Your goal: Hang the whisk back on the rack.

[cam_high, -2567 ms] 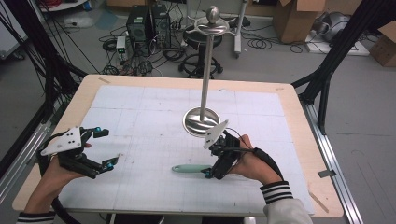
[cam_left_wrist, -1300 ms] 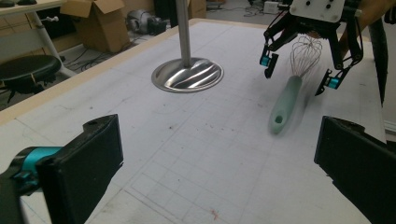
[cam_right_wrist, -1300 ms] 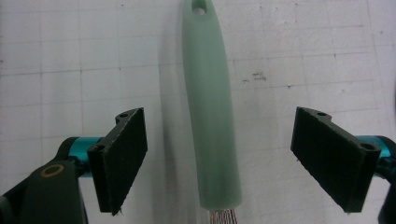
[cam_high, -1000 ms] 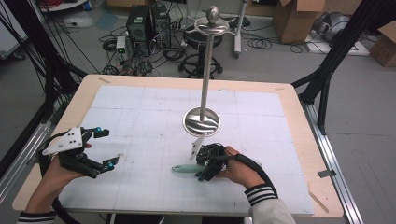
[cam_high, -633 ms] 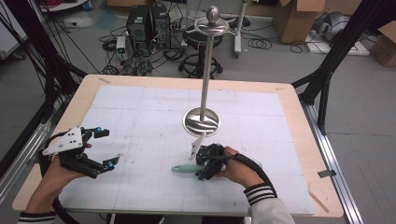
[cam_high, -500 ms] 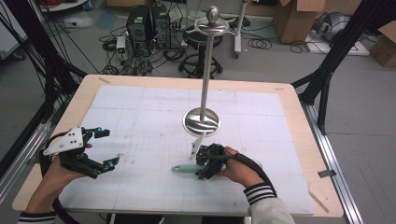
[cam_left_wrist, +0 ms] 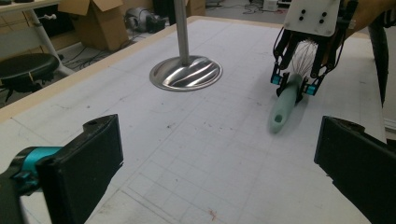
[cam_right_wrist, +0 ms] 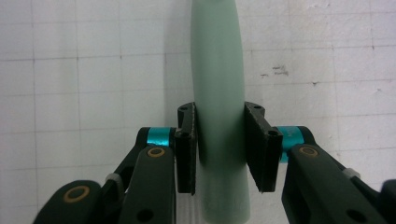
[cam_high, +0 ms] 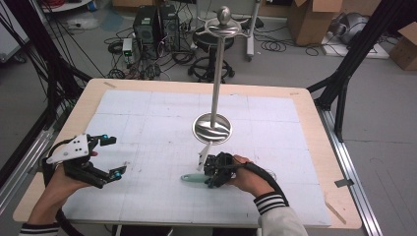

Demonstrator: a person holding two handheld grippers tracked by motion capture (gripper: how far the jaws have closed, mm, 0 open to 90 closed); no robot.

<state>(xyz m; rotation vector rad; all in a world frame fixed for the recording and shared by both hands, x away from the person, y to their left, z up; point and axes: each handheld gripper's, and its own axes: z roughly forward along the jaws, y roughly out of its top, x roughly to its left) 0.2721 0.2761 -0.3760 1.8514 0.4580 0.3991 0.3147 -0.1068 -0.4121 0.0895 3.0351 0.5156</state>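
Note:
A whisk with a pale green handle point(cam_high: 191, 177) lies flat on the white gridded mat, in front of the metal stand. My right gripper point(cam_high: 210, 178) is down over it, its pads pressed on both sides of the handle point(cam_right_wrist: 217, 70), so it is shut on it. In the left gripper view the handle point(cam_left_wrist: 286, 100) points toward the camera and the wire loops point(cam_left_wrist: 306, 49) show behind the right gripper point(cam_left_wrist: 293, 85). My left gripper point(cam_high: 114, 156) is held at the table's left side, jaws wide open and empty point(cam_left_wrist: 219, 158).
A tall metal stand with a round shiny base point(cam_high: 212, 129) and a knobbed top stands mid-table, just behind the right hand; its base point(cam_left_wrist: 186, 73) also appears in the left gripper view. The mat point(cam_high: 147, 118) covers most of the wooden table. Boxes, cables and stools lie on the floor beyond.
The right gripper has come down and leftward from beside the stand's base onto the whisk handle and closed on it. Over the last second it barely shifts. The left gripper stays put.

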